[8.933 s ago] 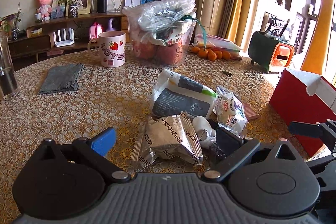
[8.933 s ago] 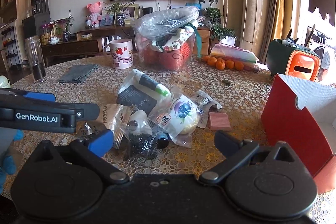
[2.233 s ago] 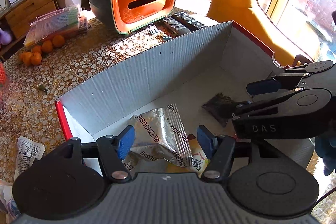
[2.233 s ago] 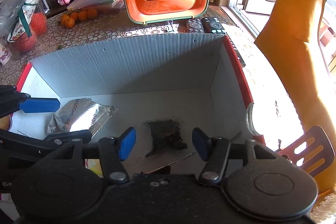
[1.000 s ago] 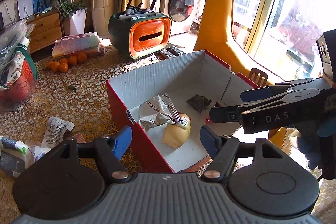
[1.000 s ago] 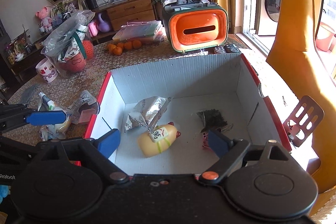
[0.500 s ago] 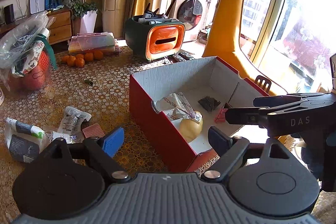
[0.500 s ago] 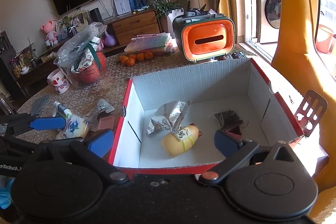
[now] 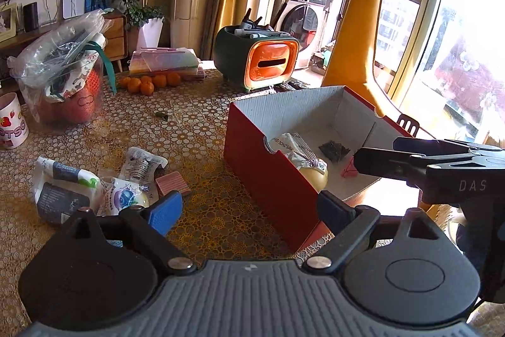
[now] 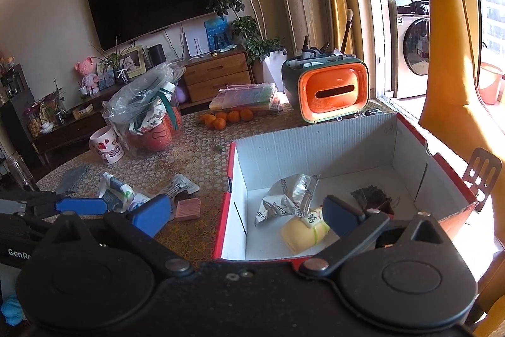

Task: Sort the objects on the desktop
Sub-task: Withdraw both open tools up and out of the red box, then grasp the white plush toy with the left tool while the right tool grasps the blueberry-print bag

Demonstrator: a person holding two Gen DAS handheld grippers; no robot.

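A red cardboard box (image 9: 268,179) (image 10: 315,144) stands on the patterned table. In it lie a silver snack pack (image 10: 284,198), a yellow toy-like packet (image 10: 303,231) and a dark packet (image 10: 372,195). Left of the box lie a toothpaste pack (image 9: 63,188), a clear packet with a round item (image 9: 126,198), a white sachet (image 9: 142,163) and a pink pad (image 9: 172,183). My left gripper (image 9: 249,210) is open and empty, above the table by the box's near corner. My right gripper (image 10: 243,215) is open and empty, over the box's near wall.
A plastic bag of goods (image 9: 63,75) and a strawberry mug (image 9: 11,122) stand at the far left. Oranges (image 9: 148,82) and an orange-green tissue holder (image 9: 258,62) stand behind the box. A grey cloth (image 10: 74,176) lies at the left. The window side lies right of the box.
Both grippers let their items go into the box, opened wider, and have pulled back and up. The views have swung left toward the loose items on the table.
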